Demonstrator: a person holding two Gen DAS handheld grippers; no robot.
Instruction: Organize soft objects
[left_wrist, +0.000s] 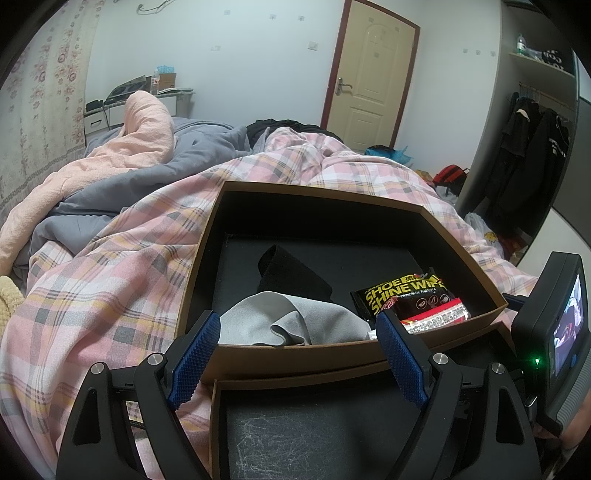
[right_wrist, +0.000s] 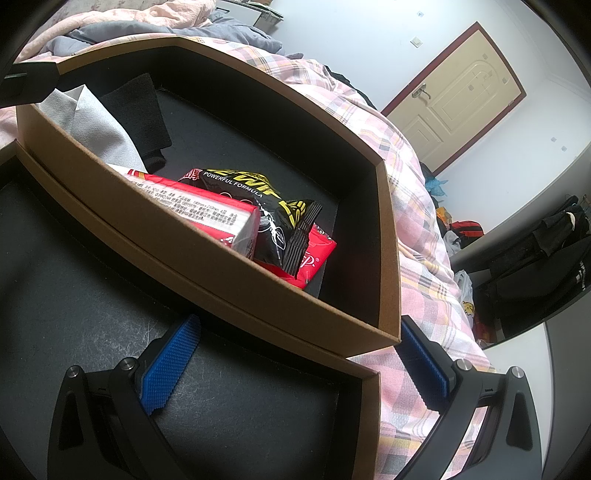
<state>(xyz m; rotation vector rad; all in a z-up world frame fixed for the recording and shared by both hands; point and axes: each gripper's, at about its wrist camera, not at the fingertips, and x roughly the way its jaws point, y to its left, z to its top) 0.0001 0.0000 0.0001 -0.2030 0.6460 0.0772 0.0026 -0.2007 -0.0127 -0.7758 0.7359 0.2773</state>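
Both my jaws apart, empty — crumpled grey cloth (left_wrist: 291, 321) already in brown cardboard box (left_wrist: 295, 356), sorting looks done.

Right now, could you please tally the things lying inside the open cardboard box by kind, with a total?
Cloths: 2, the grey cloth and the black cloth.
Black packets: 1, the shoe shine wipes pack.
Red and white packets: 2, the boxy red and white pack and the flat red pack beneath the wipes.
Total: 5 in the box.
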